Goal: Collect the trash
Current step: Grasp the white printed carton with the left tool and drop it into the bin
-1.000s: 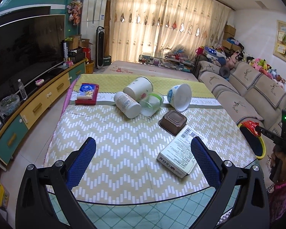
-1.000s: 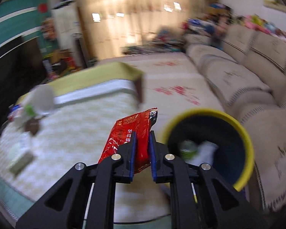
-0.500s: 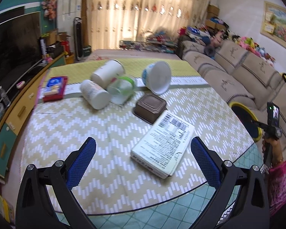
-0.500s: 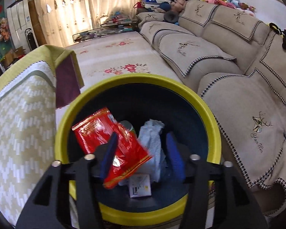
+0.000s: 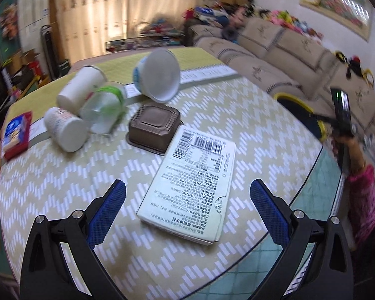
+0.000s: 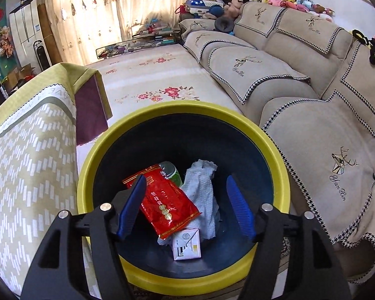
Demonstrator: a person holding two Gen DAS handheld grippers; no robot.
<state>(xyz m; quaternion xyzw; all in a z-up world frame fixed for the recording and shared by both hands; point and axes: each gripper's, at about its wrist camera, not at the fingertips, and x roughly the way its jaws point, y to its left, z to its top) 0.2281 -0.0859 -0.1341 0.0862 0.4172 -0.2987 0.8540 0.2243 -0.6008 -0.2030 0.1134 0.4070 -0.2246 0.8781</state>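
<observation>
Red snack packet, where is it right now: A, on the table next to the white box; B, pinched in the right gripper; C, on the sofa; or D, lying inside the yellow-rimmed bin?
D: the red packet lies inside the bin on a white tissue, and the right gripper above it has open jaws with nothing pinched.

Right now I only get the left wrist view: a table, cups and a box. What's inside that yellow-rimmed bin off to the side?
Observer: The bin holds a red wrapper, a crumpled white tissue, a small white carton and something green, mostly hidden.
Operator: Is the other gripper holding any of it?
Observer: No. The right gripper hangs over the bin. Its jaws have just been opening, and the wrapper lies loose below them, not gripped.
</observation>
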